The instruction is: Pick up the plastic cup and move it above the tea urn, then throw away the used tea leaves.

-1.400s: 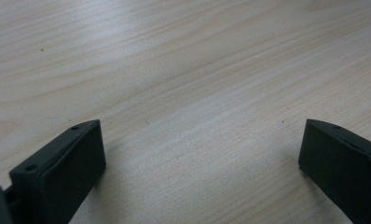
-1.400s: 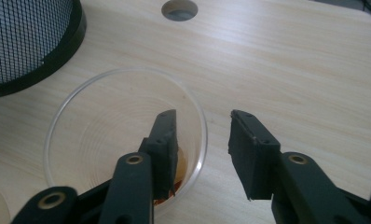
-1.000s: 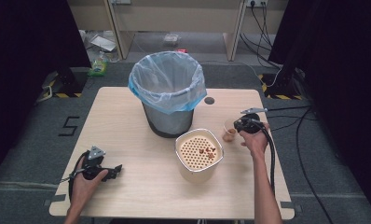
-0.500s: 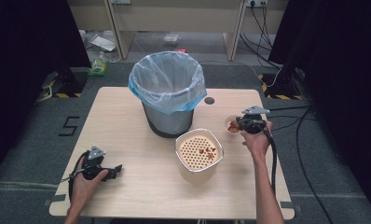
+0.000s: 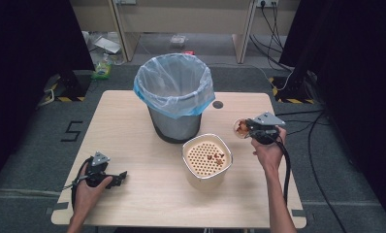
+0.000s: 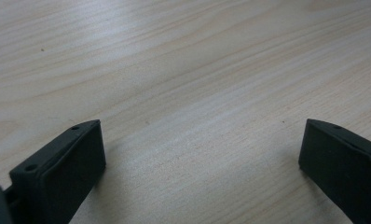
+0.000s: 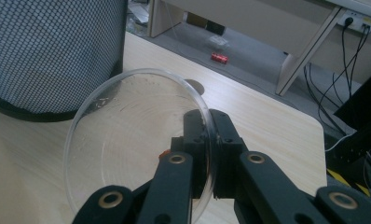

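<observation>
My right gripper (image 5: 249,127) is shut on the rim of a small clear glass bowl (image 5: 240,128), held tilted on edge above the table's right side. In the right gripper view one jaw is inside the glass bowl (image 7: 127,140) and the other outside, so my right gripper (image 7: 209,125) pinches its wall, with a small reddish scrap low inside. A cream container with a perforated insert (image 5: 207,158) stands just to its left and holds a few brown bits. My left gripper (image 5: 117,177) rests on the table at the front left, and my left gripper (image 6: 202,154) is open over bare wood.
A grey mesh bin with a blue-edged plastic liner (image 5: 174,97) stands at the table's (image 5: 128,126) back middle; the mesh bin (image 7: 48,51) is close by in the right gripper view. A round cable hole (image 5: 217,104) lies behind it. Cables run over the floor at the right.
My right gripper has lifted the glass bowl off the table and carried it a little toward the bin. The left gripper has stayed where it was.
</observation>
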{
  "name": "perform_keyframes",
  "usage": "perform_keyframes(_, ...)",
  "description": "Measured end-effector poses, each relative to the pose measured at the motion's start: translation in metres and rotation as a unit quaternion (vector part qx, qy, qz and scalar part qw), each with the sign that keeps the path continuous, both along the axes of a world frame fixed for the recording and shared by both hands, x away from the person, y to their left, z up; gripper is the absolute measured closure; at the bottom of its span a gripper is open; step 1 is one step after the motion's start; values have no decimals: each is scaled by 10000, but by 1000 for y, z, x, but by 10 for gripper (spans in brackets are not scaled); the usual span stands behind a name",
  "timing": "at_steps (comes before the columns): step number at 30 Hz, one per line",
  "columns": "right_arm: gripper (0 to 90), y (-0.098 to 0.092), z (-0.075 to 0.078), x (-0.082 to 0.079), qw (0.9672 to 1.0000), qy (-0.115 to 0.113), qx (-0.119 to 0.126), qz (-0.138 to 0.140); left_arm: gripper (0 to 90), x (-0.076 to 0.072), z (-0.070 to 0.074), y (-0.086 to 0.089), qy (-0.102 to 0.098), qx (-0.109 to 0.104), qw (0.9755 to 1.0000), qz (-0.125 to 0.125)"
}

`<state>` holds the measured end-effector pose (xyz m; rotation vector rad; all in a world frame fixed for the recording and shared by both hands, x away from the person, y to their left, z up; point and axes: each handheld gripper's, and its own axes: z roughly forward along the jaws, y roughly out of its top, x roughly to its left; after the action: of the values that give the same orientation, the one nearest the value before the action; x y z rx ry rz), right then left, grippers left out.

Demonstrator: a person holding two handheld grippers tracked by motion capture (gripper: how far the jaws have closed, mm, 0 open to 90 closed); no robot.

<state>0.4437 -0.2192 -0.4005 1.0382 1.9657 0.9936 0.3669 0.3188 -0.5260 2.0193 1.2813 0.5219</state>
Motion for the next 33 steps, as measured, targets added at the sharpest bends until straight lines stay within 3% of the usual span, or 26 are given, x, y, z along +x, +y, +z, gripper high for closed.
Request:
perform_keyframes(6,868,3,-1,-10,9999,-60,-126,18,0,0,0,0,0,0,10000,0)
perform_keyframes(17,868,10,15,-23,9985,-462,-237,151,0,0,0,0,-1,5,10000,4)
perform_keyframes(26,866,24,28,-34,9943,-896,-535,198,0,0,0,0,-2,5,10000,6)
perform_keyframes(33,866,37,38,-40,9913,-1163,-491,381,0,0,0,0,-1,7,10000,4)
